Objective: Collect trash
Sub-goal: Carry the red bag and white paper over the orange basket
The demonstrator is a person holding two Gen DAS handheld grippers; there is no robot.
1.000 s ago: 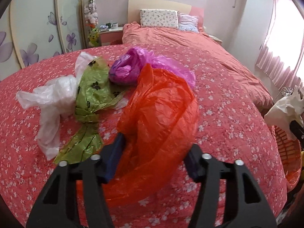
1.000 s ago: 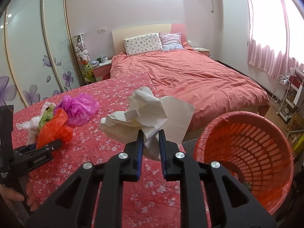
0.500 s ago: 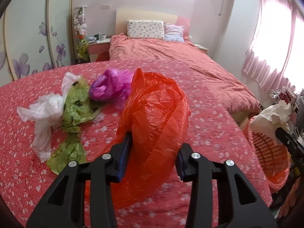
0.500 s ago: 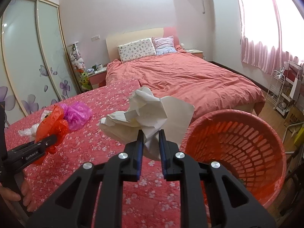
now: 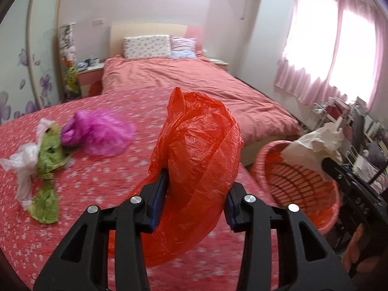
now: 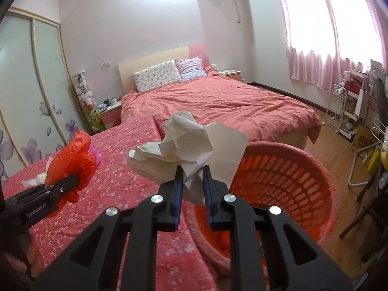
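My left gripper is shut on an orange plastic bag and holds it above the flowered red bedspread. The bag also shows in the right wrist view. My right gripper is shut on a crumpled white paper, held above the near rim of the orange laundry basket. The basket stands to the right of the bedspread in the left wrist view, with the paper over it. A magenta bag, a green bag and a white bag lie on the bedspread at left.
A bed with pillows lies behind. A nightstand and sliding wardrobe doors stand at left. A wire rack, boxes and chair legs crowd the wooden floor at right, under pink curtains.
My left gripper closed on the orange bag, lifted it off the bedspread and carried it right toward the basket. My right gripper kept its hold on the paper and moved over the basket's rim.
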